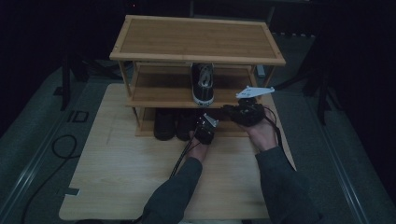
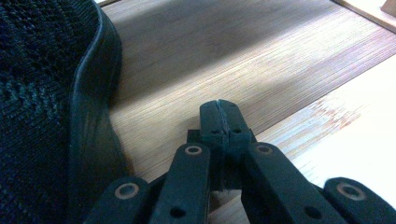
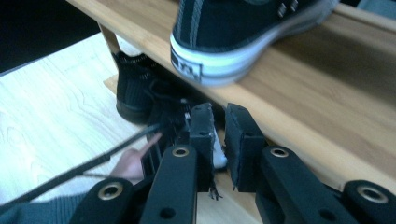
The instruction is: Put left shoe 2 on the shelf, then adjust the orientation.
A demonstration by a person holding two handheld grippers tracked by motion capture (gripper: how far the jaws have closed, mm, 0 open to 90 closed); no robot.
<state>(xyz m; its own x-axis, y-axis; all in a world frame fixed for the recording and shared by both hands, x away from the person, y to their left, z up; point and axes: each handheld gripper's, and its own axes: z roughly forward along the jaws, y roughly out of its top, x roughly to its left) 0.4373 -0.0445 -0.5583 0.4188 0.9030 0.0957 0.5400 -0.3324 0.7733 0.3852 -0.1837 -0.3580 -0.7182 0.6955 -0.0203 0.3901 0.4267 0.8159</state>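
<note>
Beneath a three-tier bamboo shoe rack (image 1: 198,39) standing on a pale wooden table (image 1: 121,172), a pair of black mesh shoes (image 1: 173,123) sits on the lowest shelf, left of the person's two hands. The left gripper (image 1: 204,129) rests at the front edge of that bottom shelf, just beside the right-hand shoe of the pair; in the left gripper view its black jaws are pressed together with nothing between them, and the dark mesh side and rubber rim of the shoe (image 2: 51,107) rise close at the left. Farther right, the right gripper (image 1: 243,113) hovers in front of the middle shelf, its grey three-cornered plate (image 1: 254,92) catching the light. In the right gripper view its jaws stand slightly apart, a narrow gap between the pads and no object in them. Just above and ahead of it, a black canvas sneaker with a white rubber sole (image 3: 243,32) lies alone on the middle shelf, its end overhanging the front edge. Judged from this, the work is the arranging of footwear on the rack, with a placing step apparently done. The next move likely calls for wider jaws and a careful line on the sneaker, or a nudge to seat the lower pair squarely.
</note>
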